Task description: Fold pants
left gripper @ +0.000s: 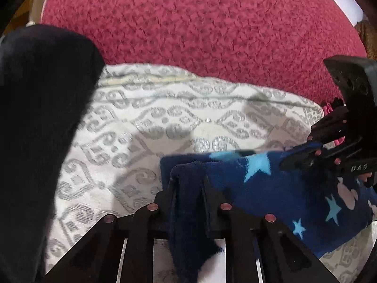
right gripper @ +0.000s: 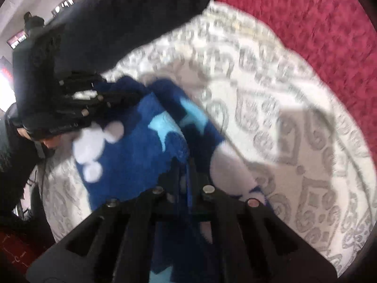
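The pants are dark blue fleece with light blue stars and white shapes, held above a white cloth with a grey pattern. My left gripper is shut on a dark edge of the pants. The right gripper shows at the right of the left wrist view, gripping the other end. In the right wrist view my right gripper is shut on the blue pants, and the left gripper shows at the left, closed on the fabric.
A crimson textured blanket lies beyond the white cloth, and shows in the right wrist view. The person's dark sleeve fills the left side. A room wall with dark items is at the far left.
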Available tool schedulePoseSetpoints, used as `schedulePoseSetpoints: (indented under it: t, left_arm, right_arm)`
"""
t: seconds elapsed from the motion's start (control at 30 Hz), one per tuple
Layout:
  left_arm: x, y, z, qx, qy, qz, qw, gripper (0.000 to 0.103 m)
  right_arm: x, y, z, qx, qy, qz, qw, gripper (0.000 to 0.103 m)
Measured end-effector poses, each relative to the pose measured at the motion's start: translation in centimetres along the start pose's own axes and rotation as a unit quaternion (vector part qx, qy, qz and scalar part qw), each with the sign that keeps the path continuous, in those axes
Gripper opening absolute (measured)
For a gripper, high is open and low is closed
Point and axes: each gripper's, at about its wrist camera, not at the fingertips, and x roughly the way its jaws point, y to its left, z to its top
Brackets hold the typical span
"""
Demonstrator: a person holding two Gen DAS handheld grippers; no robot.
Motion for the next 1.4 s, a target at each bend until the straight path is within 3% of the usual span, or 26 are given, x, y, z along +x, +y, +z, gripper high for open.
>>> schedulePoseSetpoints:
  t: [0.13, 0.2, 0.3, 0.37, 0.47, 0.53, 0.63, 0.73, 0.83, 1.0, 1.1, 1.17, 1.27, 1.33, 1.4]
  left_arm:
    - [-1.2, -0.1, 1.8, 0.004, -0.033, 0.006, 0.9994, 0.017]
    - [-0.3, -0.2, 2.5, 0.001, -0.029, 0.006, 0.9996, 0.017]
    - [3.6, 0.1, 2.5, -0.003, 0.024, 0.022, 0.9995, 0.02]
    - [6.2, 0.6, 1.7, -0.004, 0.065, 0.038, 0.9971, 0.027]
    - [5.8, 1.3, 1.2, -0.014, 0.054, 0.042, 0.9976, 0.039]
    - [4.7, 1.9, 1.3, -0.019, 0.049, 0.047, 0.9975, 0.045]
    - [1.5, 3.0, 1.3, -0.035, 0.031, 0.059, 0.9972, 0.046]
    - [-1.7, 3.2, 0.8, -0.047, 0.004, 0.071, 0.9963, 0.049]
    - [-5.6, 2.4, -1.5, -0.053, -0.014, 0.058, 0.9968, 0.053]
    - [-8.0, -1.3, -6.1, -0.033, 0.011, 0.039, 0.9986, 0.053]
    - [-7.5, -3.4, -8.3, -0.048, 0.036, -0.006, 0.9982, 0.053]
    - [-6.3, -4.9, -9.0, -0.048, 0.049, -0.025, 0.9973, 0.053]
    - [-4.6, -6.3, -9.0, -0.051, 0.056, -0.023, 0.9969, 0.053]
    - [-3.3, -7.1, -8.5, -0.051, 0.057, -0.015, 0.997, 0.053]
    - [-2.6, -7.3, -7.9, -0.052, 0.058, -0.014, 0.9968, 0.053]
  right_arm:
    - [-1.3, 0.0, 1.4, -0.012, -0.014, -0.035, 0.999, 0.006]
    - [-0.5, -1.1, 2.1, -0.006, -0.001, -0.044, 0.999, 0.006]
    - [2.5, -2.6, 2.2, -0.003, 0.034, -0.059, 0.998, 0.008]
    - [5.7, -3.0, 1.7, -0.005, 0.074, -0.07, 0.995, 0.012]
    - [5.4, -2.9, 1.4, -0.006, 0.058, -0.086, 0.995, 0.026]
    - [3.0, -3.6, 1.2, 0.007, 0.032, -0.085, 0.996, 0.045]
    - [-1.1, -5.3, 0.2, 0.029, 0.007, -0.107, 0.994, 0.05]
    - [-4.1, -6.1, -2.1, 0.049, 0.006, -0.133, 0.99, 0.05]
    - [-5.7, -4.3, -4.6, 0.051, 0.004, -0.13, 0.99, 0.05]
    - [-7.7, 2.3, -11.9, 0.035, 0.008, -0.158, 0.987, 0.05]
    - [-7.5, 5.7, -16.1, 0.033, 0.013, -0.202, 0.979, 0.05]
    - [-7.5, 7.7, -18.6, 0.015, 0.013, -0.254, 0.967, 0.05]
    - [-7.3, 10.0, -21.4, -0.008, 0.011, -0.312, 0.95, 0.051]
    - [-6.7, 11.0, -22.3, -0.033, 0.017, -0.328, 0.944, 0.061]
    - [-5.8, 11.4, -22.8, -0.062, 0.023, -0.347, 0.936, 0.064]
